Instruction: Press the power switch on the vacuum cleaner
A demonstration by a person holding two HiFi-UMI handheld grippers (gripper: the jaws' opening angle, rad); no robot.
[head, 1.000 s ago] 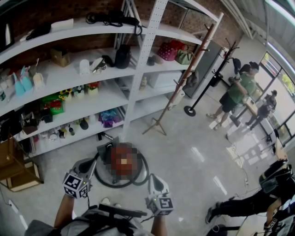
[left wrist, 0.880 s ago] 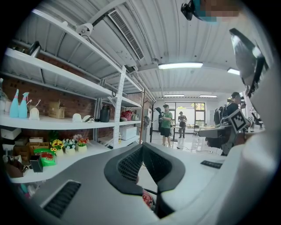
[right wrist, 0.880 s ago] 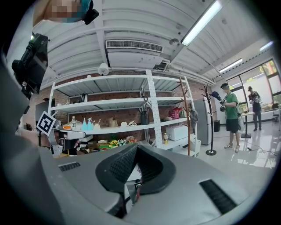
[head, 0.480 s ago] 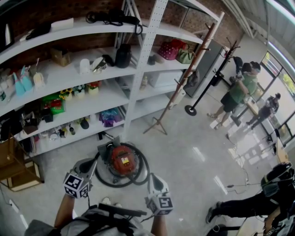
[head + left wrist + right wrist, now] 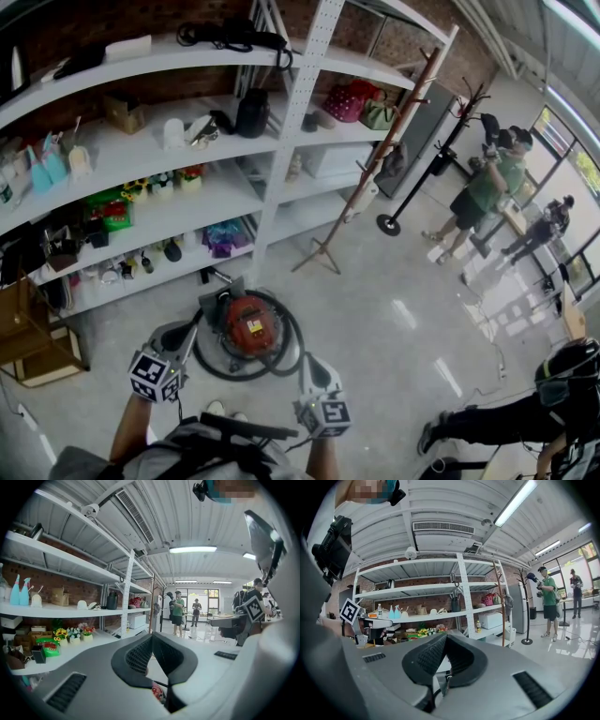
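The red vacuum cleaner (image 5: 248,324) stands on the floor in front of the shelves, with its black hose (image 5: 292,349) looped around it. In the head view my left gripper (image 5: 181,335) is held just left of the vacuum and above it, pointing forward. My right gripper (image 5: 312,363) hangs to the right of the hose loop. Both are shut with nothing between the jaws. In the left gripper view a sliver of the red vacuum (image 5: 158,693) shows below the shut left gripper (image 5: 152,638). The right gripper (image 5: 445,637) looks over the floor towards the shelves.
White shelving (image 5: 281,169) full of small items runs behind the vacuum. A wooden coat stand (image 5: 361,183) leans to the right of it, and a wooden crate (image 5: 28,347) sits at the left. People (image 5: 483,192) stand at the far right, and another person (image 5: 506,412) is low at the right.
Both grippers and the vacuum stay where they were. Only the people at the right have shifted a little.
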